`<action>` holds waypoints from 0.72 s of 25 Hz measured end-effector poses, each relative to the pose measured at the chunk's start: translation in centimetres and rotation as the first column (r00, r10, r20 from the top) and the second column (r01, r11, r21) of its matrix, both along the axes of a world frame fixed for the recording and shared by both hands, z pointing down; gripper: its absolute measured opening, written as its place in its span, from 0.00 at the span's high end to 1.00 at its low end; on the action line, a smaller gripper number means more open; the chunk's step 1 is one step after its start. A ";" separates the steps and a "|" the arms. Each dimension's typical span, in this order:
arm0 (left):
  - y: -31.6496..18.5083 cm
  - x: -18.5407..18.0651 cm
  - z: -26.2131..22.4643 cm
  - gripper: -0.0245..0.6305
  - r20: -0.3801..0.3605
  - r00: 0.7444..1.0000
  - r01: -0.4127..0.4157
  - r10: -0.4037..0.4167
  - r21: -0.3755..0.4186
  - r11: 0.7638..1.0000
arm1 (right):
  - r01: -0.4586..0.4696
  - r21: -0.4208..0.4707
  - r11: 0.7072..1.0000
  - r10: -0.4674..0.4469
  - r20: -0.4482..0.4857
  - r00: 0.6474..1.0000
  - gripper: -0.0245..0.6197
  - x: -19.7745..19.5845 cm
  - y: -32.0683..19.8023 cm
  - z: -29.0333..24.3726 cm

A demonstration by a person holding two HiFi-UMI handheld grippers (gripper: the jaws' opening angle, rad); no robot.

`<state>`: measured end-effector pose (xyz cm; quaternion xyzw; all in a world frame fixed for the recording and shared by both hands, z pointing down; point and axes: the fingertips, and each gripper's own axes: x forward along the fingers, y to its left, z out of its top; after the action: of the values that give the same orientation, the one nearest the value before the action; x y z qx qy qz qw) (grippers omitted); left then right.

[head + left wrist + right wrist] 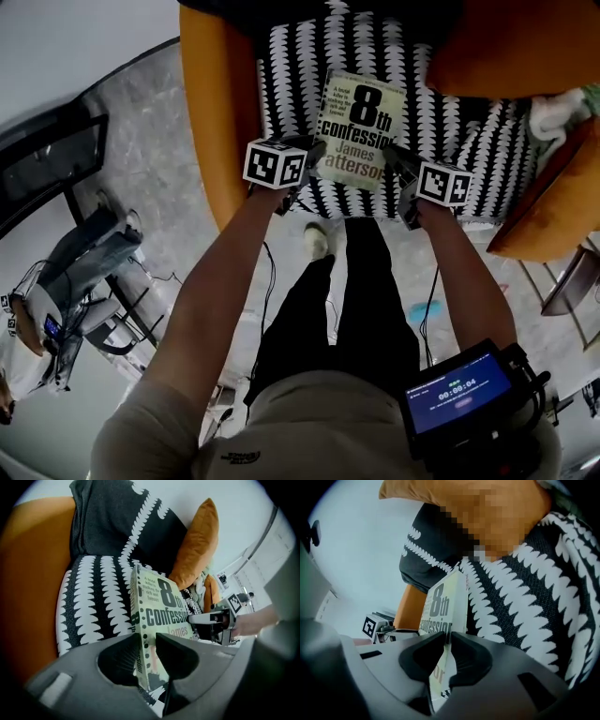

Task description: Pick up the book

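The book, a pale green paperback with "8th confession" on its cover, is held over the black-and-white patterned seat cushion. My left gripper is shut on its lower left edge, by the spine. My right gripper is shut on its lower right edge. In the left gripper view the book stands on edge between the jaws of my left gripper, with the right gripper clamping its far side. In the right gripper view the book sits between the jaws of my right gripper.
The cushion lies in an orange armchair with an orange pillow at the back right. A dark patterned cushion leans on the backrest. My legs stand before the seat; a screen device hangs lower right. Gear and cables lie left.
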<state>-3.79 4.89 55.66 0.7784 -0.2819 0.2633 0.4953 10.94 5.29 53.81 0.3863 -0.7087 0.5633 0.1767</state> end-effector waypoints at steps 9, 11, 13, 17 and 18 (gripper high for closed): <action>0.5 -0.8 -3.3 0.81 -0.034 0.999 0.038 -0.037 0.039 0.999 | 0.042 0.051 0.998 -0.043 0.010 0.999 0.88 -0.7 0.1 -2.9; 0.7 -1.4 -4.2 0.81 -0.041 0.998 0.049 -0.047 0.047 0.998 | 0.034 0.063 0.997 -0.035 0.021 0.999 0.88 -1.1 0.1 -3.6; 0.7 -1.7 -4.3 0.81 -0.045 0.997 0.061 -0.058 0.061 0.996 | 0.030 0.071 0.997 -0.033 0.047 0.998 0.88 -1.3 0.2 -3.7; 0.1 -0.9 -2.0 0.81 -0.035 0.995 0.097 -0.093 0.142 0.985 | 0.043 0.112 0.993 -0.055 0.116 0.992 0.88 -0.4 -0.6 -0.7; 0.1 -0.8 -1.6 0.81 -0.034 0.994 0.109 -0.105 0.160 0.981 | 0.051 0.125 0.991 -0.067 0.130 0.989 0.88 -0.3 -0.7 -0.2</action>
<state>-4.56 5.02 54.07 0.8028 -0.3374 0.2029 0.4477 10.64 4.61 53.65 0.3368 -0.7630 0.5381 0.1215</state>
